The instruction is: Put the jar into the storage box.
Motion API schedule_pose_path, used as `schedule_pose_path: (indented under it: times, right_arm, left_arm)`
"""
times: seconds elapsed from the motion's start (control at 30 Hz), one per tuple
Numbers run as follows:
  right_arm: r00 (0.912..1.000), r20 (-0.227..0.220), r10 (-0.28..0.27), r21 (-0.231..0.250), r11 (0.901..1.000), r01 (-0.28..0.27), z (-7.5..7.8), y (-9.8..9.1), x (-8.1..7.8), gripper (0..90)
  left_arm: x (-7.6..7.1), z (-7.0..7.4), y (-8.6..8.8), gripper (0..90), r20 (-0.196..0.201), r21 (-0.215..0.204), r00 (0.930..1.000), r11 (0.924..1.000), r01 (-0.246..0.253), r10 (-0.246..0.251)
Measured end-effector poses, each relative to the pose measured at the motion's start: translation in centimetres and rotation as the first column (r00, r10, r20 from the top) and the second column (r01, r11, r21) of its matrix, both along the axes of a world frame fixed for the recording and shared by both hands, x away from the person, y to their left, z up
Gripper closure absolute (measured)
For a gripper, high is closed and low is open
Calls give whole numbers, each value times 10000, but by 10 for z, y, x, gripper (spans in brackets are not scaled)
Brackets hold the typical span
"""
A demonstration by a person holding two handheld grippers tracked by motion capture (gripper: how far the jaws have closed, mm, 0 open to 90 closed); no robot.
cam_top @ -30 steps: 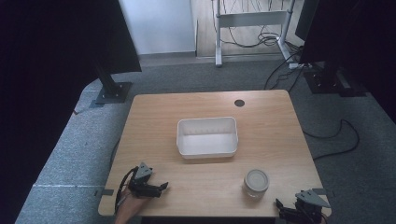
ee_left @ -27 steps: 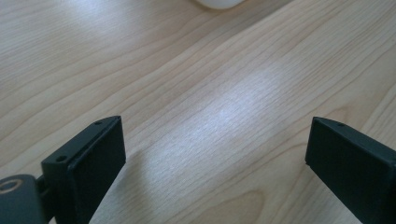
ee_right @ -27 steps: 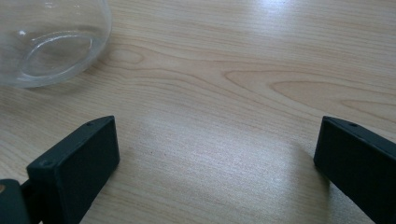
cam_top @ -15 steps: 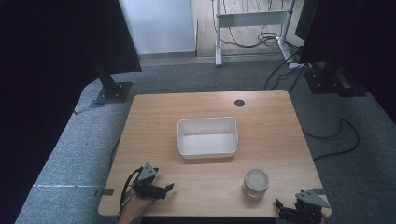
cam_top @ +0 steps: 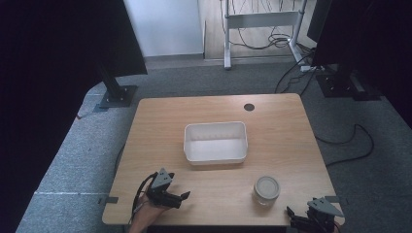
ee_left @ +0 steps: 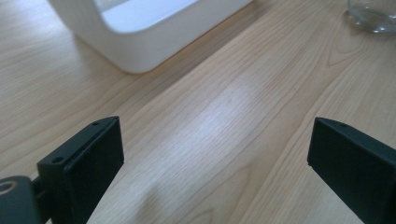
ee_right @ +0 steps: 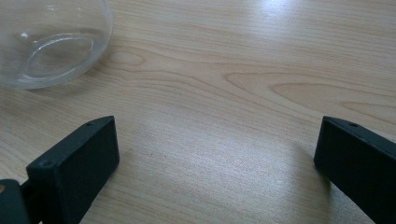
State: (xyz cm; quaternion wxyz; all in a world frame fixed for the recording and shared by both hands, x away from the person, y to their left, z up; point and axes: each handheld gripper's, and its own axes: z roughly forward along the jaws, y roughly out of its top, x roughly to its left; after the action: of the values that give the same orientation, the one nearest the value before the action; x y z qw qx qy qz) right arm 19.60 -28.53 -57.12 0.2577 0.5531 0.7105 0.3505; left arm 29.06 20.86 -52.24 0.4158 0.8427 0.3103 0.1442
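While both grippers gape, white tub [cam_top: 215, 141] w/ nothing inside, glass jar [cam_top: 266, 189] lidded.

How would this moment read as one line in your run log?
left tongs: open, empty | right tongs: open, empty | jar: upright, untouched | white tub: mid-table

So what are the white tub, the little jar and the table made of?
The tub looks like matte white plastic: smooth, opaque walls with rounded corners. The jar seems to be clear glass, since the table's grain shows through its shiny curved side in the right gripper view; its pale top may be a lid, material unclear. The table shows light wood grain with a soft sheen, possibly laminate.
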Motion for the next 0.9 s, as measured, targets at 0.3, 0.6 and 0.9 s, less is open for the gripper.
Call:
schedule_pose_path:
  times: [0.3, 0.6, 0.9]
  right_arm:
    - [10000, 14, 3, 4, 10000, -3, 0, 0, 0, 0]
    - [10000, 27, 3, 7, 10000, -3, 0, 0, 0, 0]
    - [10000, 35, 11, 18, 10000, -11, 0, 0, 0, 0]
  left_arm:
    - [-1, 6, -21, 36, 166, 54, 9988, 9989, 466, -467]
    - [1, 10, -39, 36, 263, -36, 9966, 9970, 776, -775]
    - [2, 12, -56, 23, 263, -206, 9952, 9953, 952, -946]
